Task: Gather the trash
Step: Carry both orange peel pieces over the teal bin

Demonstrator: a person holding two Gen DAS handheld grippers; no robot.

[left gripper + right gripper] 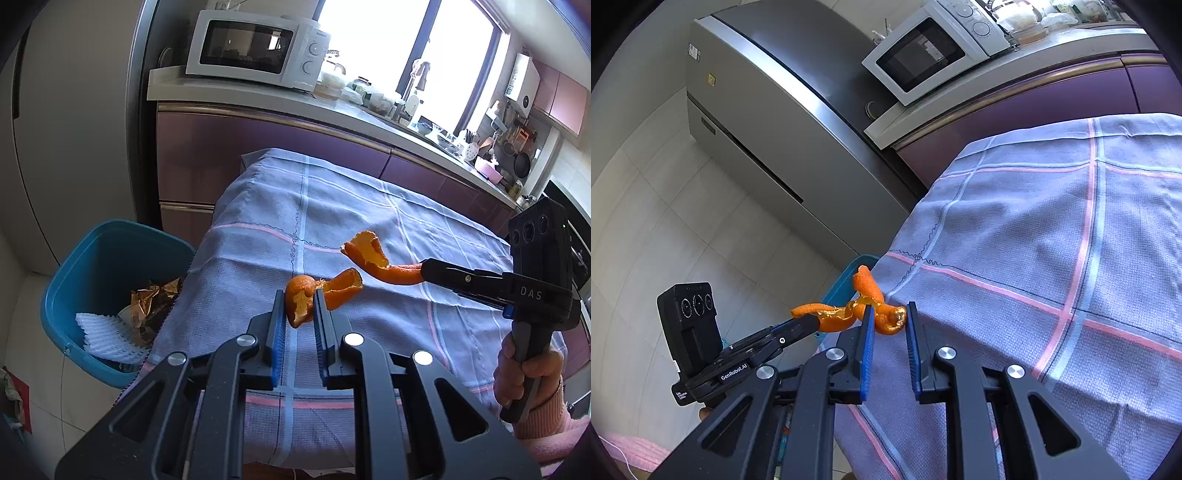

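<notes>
Left wrist view: left tool [300, 302] grips one end of the orange peel [325, 290] at centre frame, above the checked cloth on the surface [369, 206]. Right tool [424, 271], entering from the right, clamps the peel's other end. Blue bin [92, 258] with wrappers sits lower left.

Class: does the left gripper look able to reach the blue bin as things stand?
Probably yes: the blue bin stands open beside the table, with nothing between it and the left gripper. But the right gripper pinches orange peel too; if it is one piece, that could hinder.
</notes>
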